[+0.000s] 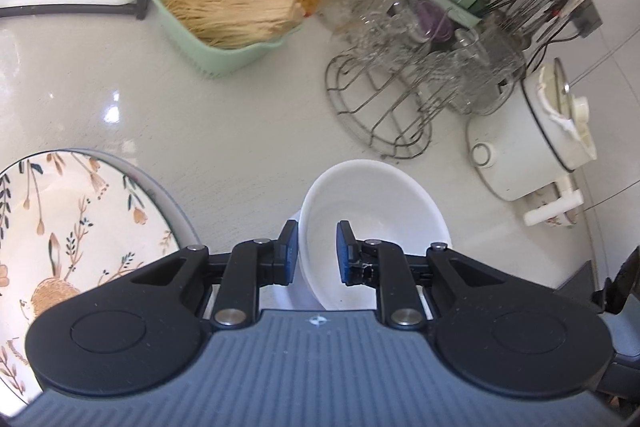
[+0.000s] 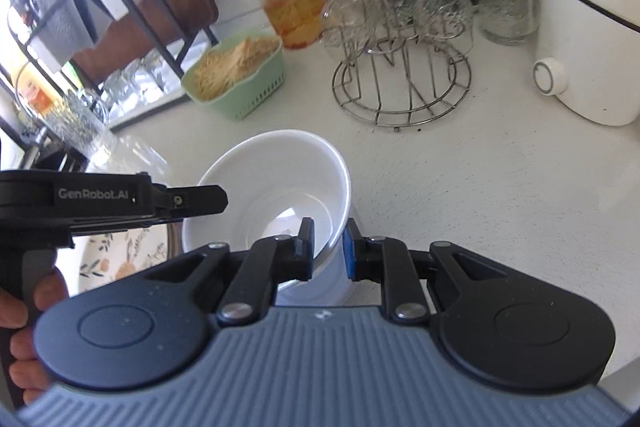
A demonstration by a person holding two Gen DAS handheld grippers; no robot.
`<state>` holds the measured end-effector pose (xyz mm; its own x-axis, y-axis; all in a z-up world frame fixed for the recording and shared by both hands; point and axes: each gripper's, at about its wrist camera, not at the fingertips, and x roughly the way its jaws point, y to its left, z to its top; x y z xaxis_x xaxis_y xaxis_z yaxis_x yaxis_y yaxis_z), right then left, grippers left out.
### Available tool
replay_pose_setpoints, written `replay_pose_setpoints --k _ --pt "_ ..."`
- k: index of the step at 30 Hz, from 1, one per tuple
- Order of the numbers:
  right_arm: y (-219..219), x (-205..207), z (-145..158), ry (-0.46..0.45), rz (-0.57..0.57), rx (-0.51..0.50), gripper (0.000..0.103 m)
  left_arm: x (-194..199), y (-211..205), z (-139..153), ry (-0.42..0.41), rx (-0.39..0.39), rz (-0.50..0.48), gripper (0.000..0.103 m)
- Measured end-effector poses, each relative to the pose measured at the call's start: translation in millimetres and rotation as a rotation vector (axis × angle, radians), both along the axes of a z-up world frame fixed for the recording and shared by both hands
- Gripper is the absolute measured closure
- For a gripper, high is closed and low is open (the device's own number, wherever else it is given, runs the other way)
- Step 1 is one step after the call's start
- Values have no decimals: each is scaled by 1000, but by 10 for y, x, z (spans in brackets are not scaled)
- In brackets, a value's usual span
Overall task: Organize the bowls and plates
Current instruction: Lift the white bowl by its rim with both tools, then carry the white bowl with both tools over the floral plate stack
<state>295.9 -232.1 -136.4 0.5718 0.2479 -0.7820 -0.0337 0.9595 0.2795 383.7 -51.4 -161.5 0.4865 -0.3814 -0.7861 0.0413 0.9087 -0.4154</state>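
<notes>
Pale stone-look countertop (image 1: 248, 115) carries everything here, and the biggest of the task's pieces on it is the floral plate (image 1: 60, 227), lying flat at the near left. Just right of it sits the white bowl (image 2: 276, 187), glossy and deep, tilted between the two tools; it looks to nest in a second white piece beneath, though that is hard to make out. The left gripper (image 1: 318, 253) is clamped on the bowl's left rim, one blue pad inside the wall and one outside, and the right gripper (image 2: 328, 249) pinches the opposite rim the same way (both pairs of jaws stand narrow, with only the thin wall between them). The bowl is probably glazed ceramic: stiff, fairly heavy for its size, slick under the pads, and apt to chip if it knocks the plate. The rim is the sensible place to take it, squarely across the wall and on opposite sides so it cannot swing. Far behind stand a wire glass rack (image 1: 384, 99) and a green basket (image 1: 224, 15).
</notes>
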Motion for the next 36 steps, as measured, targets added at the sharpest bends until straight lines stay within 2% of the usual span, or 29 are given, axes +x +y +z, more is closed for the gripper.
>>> replay_pose_setpoints --k 7,11,14,15,16,21,23,27,30,36 --pt "44 19 -4 23 37 -14 83 -34 3 6 19 5 0 81" --pt "14 39 17 40 42 -13 83 -6 -31 75 24 34 -4 78" --pt "-13 41 50 40 46 -7 73 -10 -29 167 5 42 3 68" --pt "-24 40 60 37 47 -4 64 -16 -35 201 -2 53 6 67" --pt "-33 41 70 34 49 0 59 -21 -36 233 -7 60 9 67" --pt "-95 25 153 14 44 9 60 -52 -33 333 -29 50 3 63" --pt "-125 8 160 5 26 10 61 -35 -38 264 -43 39 -17 51" --pt "-196 21 63 27 -55 45 60 83 -7 0 16 23 -28 51" --pt "-237 30 -30 50 -103 78 59 131 24 -113 23 16 -62 51" --pt "-171 86 -243 90 -135 111 60 287 79 -341 68 -10 -98 52"
